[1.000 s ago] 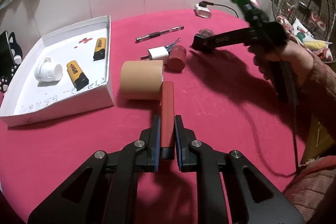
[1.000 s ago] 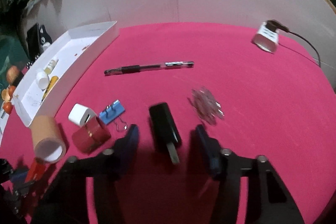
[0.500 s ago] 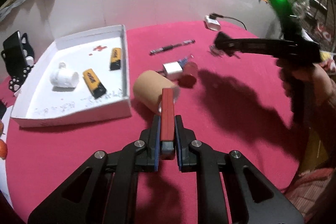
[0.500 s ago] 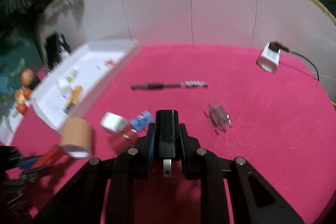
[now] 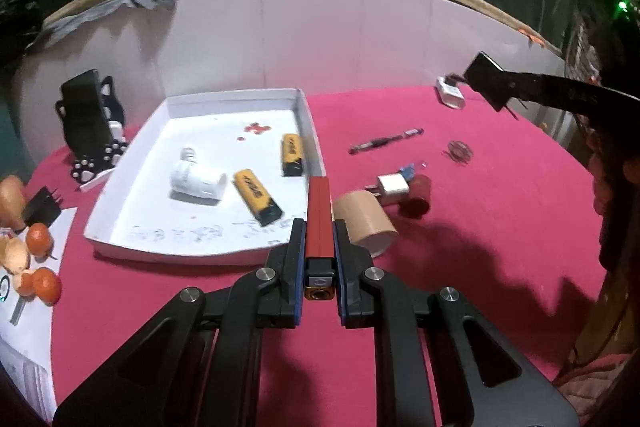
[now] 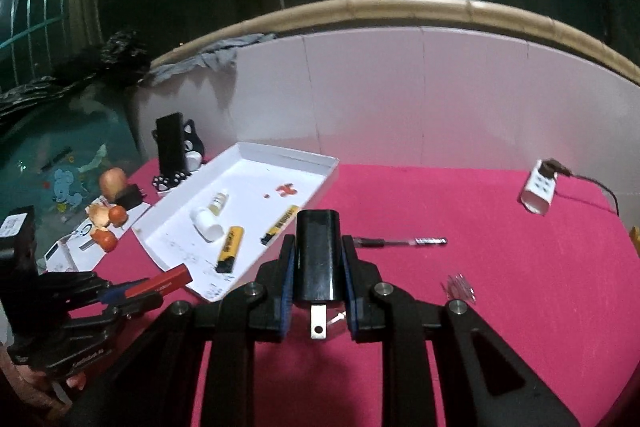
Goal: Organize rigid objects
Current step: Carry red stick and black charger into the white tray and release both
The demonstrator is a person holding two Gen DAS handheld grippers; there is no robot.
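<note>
My left gripper [image 5: 319, 227] is shut on a long red lighter [image 5: 319, 215], held above the table at the near right corner of the white tray [image 5: 176, 247]. The tray holds two yellow lighters [image 5: 256, 195] and a small white bottle [image 5: 196, 179]. My right gripper [image 6: 318, 259] is shut on a black plug adapter [image 6: 318, 255], held high over the red table to the right of the tray [image 6: 320, 161]. The left gripper with the red lighter [image 6: 168, 279] shows at lower left in the right wrist view.
On the red cloth lie a brown tape roll [image 5: 364, 223], a white charger cube [image 5: 394, 185], a dark red cap [image 5: 418, 193], a pen [image 5: 384, 143], paper clips [image 5: 460, 151] and a white power strip [image 6: 538, 191]. A black phone stand [image 5: 90, 119] and oranges [image 5: 44, 283] sit left.
The right gripper closed on the black plug adapter and lifted it. The left gripper rose and moved left with the red lighter toward the tray's corner.
</note>
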